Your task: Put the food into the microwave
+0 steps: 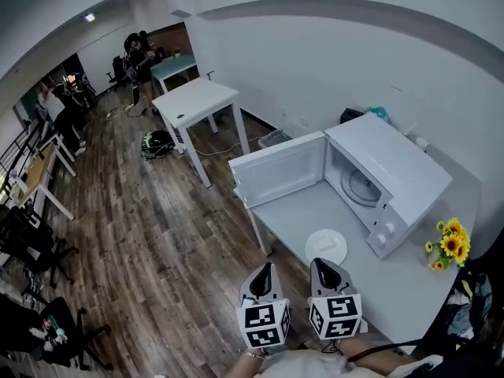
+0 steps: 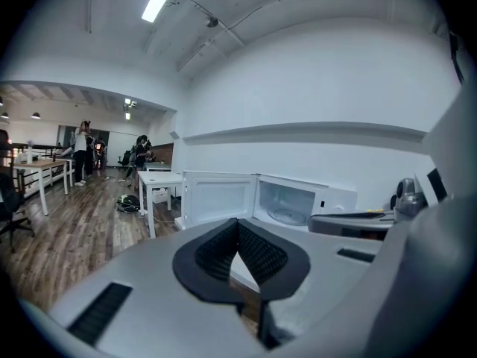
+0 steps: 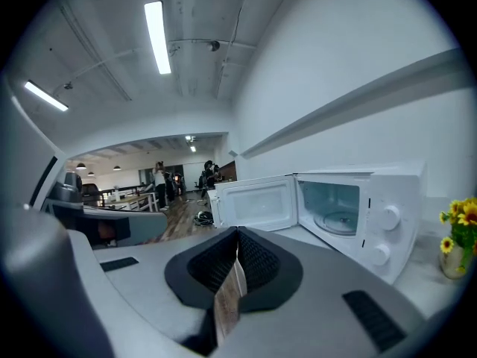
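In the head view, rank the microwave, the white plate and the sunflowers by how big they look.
Largest: microwave.
Then white plate and sunflowers, which look about alike, so I leave them unranked.

left gripper [image 1: 262, 268]: jaws together, empty | right gripper [image 1: 324, 265]: jaws together, empty | side by side

White walls [image 1: 315, 61] meet a dark wood-plank floor [image 1: 157, 235]; white tables [image 1: 197, 101] stand beyond, under ceiling strip lights [image 3: 156, 36].
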{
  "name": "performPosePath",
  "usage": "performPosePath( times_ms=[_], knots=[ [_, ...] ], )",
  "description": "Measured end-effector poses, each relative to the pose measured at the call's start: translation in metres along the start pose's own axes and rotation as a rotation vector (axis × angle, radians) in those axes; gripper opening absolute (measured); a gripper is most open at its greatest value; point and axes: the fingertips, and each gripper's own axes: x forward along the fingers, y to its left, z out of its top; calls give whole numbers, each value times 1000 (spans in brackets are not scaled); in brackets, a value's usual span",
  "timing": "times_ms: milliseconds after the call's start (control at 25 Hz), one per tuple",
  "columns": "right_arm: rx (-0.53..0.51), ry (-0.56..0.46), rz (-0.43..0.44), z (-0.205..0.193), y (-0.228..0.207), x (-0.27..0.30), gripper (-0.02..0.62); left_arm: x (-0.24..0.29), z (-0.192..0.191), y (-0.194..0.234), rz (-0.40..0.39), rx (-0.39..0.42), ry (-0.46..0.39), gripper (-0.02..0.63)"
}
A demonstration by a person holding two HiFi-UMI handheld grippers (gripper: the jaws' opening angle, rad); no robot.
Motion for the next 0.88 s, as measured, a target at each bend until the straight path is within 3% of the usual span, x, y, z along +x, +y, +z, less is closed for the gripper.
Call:
performPosePath(
  times_ms=[400,880],
  knots=[
    [14,-3,-84,34,-5,84,17,77,35,38,-91,22,19,-3],
    [56,-15,-178,55,-22,144,17,147,57,56,-203,36,39,-3]
  ],
)
